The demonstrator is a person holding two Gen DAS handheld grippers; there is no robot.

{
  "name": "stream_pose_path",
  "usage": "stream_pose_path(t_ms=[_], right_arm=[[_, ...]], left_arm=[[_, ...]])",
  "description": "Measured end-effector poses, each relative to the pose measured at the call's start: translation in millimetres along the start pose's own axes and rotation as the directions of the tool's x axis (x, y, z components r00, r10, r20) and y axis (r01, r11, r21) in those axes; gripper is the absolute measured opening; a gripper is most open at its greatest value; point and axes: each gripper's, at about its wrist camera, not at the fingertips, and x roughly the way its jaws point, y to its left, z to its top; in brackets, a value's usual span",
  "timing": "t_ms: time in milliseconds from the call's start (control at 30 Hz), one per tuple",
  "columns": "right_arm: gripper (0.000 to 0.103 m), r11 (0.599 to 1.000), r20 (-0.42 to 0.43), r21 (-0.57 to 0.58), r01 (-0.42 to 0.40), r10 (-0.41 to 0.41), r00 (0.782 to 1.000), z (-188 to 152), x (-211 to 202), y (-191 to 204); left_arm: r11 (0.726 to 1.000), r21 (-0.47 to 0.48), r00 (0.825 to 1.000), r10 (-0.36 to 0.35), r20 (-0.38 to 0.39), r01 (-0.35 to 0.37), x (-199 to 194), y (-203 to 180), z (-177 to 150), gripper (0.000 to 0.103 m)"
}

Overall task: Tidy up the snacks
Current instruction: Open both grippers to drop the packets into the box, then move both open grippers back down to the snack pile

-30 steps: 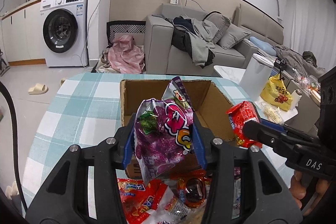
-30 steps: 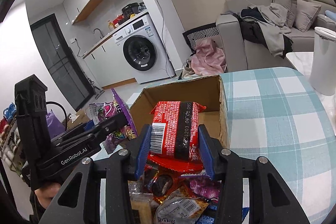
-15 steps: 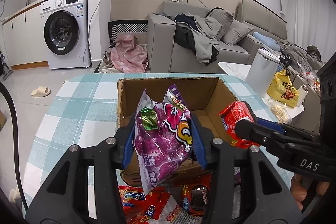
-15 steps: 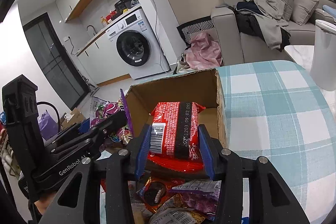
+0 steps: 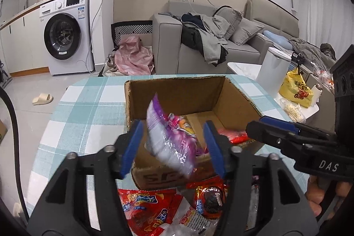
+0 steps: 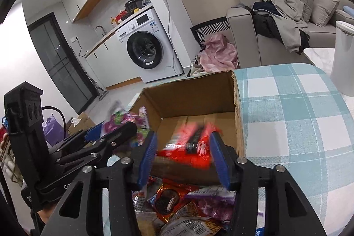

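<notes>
Both grippers sit right over the cardboard box (image 5: 232,101) so the drops land inside: left gripper (image 5: 172,145) opening, purple snack bag (image 5: 170,143) falling free, right gripper (image 6: 183,156) opening off the blurred red packet (image 6: 188,147) too.

A white front-loading washing machine (image 5: 66,33) sits at ten o'clock, a grey fabric sofa (image 5: 221,48) heaped with clothes at one o'clock.

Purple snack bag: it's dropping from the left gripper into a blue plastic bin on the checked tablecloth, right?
Not a blue plastic bin. The left wrist view shows the purple snack bag loose between the opening left gripper pads, above an open cardboard box on the checked tablecloth.
</notes>
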Motion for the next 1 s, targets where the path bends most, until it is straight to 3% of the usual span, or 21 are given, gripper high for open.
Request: stream_pose_path(t_ms=[33,67,133,200,233,267,567,1000], right_arm=[[0.056,1.000,0.004,-0.006,0.008,-0.008,1.000,0,-3,1],[0.061,1.000,0.010,-0.016,0.015,-0.015,1.000,-1,-5,2],[0.076,0.999,0.019,-0.028,0.023,-0.023,1.000,-4,-14,3],[0.088,0.999,0.026,-0.036,0.015,-0.015,1.000,-7,-20,3],[0.096,0.999,0.027,-0.039,0.016,-0.015,1.000,-10,-25,3],[0.102,0.999,0.026,-0.040,0.020,-0.019,0.999,-12,-27,4],[0.102,0.988,-0.028,-0.112,0.109,-0.113,0.993,-41,-46,8],[0.103,0.979,-0.112,-0.109,0.172,-0.185,0.976,-69,-57,0]], left_arm=[[1.000,-0.004,1.000,-0.003,0.007,0.003,-4,1,-1,0.078],[1.000,-0.007,1.000,-0.005,0.019,0.006,-10,2,-2,0.082],[1.000,0.003,0.999,-0.001,0.039,0.001,-22,3,-5,0.084],[1.000,0.008,0.999,0.012,0.033,-0.012,-31,5,-9,0.093],[1.000,0.003,0.999,0.020,0.029,-0.020,-35,6,-11,0.103],[1.000,-0.003,0.999,0.025,0.030,-0.025,-40,8,-15,0.102],[0.999,0.007,0.999,0.043,0.016,-0.043,-74,14,-46,0.102],[0.998,-0.048,0.999,0.040,-0.034,-0.041,-88,32,-74,0.102]])
